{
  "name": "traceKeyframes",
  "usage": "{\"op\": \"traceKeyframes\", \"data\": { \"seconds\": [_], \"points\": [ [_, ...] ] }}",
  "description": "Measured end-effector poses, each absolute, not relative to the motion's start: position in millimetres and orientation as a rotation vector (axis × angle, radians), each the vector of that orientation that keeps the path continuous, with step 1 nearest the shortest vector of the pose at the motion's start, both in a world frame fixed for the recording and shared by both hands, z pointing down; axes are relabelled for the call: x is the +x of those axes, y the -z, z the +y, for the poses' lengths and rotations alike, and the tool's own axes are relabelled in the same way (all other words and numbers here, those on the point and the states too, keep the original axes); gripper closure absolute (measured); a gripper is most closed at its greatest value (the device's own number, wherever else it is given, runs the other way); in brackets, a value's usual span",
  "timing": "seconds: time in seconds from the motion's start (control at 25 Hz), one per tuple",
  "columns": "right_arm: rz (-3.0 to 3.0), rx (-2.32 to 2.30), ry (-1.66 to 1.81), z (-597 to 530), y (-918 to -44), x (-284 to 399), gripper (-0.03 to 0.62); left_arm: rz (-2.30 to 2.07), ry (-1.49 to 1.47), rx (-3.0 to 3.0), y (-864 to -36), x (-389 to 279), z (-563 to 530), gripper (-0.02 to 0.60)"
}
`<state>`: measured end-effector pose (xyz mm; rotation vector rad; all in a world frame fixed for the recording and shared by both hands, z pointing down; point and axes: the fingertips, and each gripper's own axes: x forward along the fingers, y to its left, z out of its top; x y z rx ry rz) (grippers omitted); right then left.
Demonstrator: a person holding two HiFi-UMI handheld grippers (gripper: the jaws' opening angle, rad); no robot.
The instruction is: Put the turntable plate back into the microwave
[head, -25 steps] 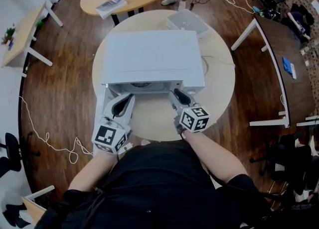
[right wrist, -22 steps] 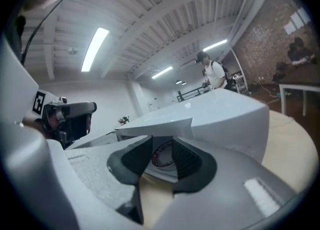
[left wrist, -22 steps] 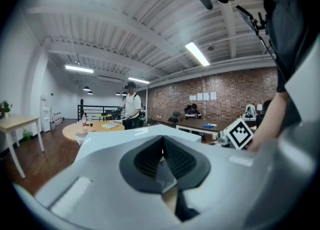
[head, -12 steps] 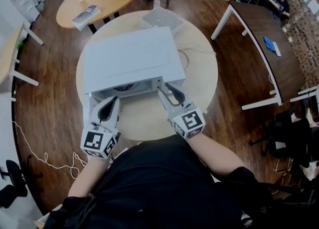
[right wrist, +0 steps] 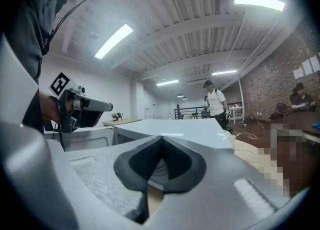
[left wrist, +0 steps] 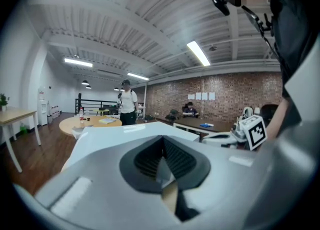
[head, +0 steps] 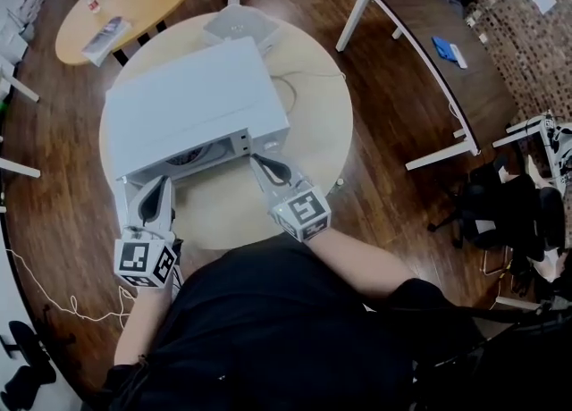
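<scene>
Microwave (head: 192, 101) whole only in head view

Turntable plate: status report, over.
Left tongs shut; right tongs just closed, empty. Plate in microwave, door open. Nothing blocking.

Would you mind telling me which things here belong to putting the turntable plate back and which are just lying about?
For the job: white microwave; turntable plate, seen inside its open cavity; round table beneath it.

Lying about: clear plastic container behind the microwave; book on the orange table; blue item on the dark table.
</scene>
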<state>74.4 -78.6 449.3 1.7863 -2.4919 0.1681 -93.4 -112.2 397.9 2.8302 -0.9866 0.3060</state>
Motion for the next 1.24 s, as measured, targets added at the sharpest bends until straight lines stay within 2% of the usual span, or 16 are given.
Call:
{"op": "traceKeyframes", "data": {
  "seconds": [0.36, 1.24],
  "points": [
    [-2.503, 1.746, -0.238, -82, -463, 61, 0.592, -1.005, -0.373, 2.773, -413, -100, -117, 0.577],
    [-2.451, 1.849, -0.364, -83, -472, 89, 0.592, -0.892, -0.392, 2.782, -428, -72, -93, 0.577]
  ]
}}
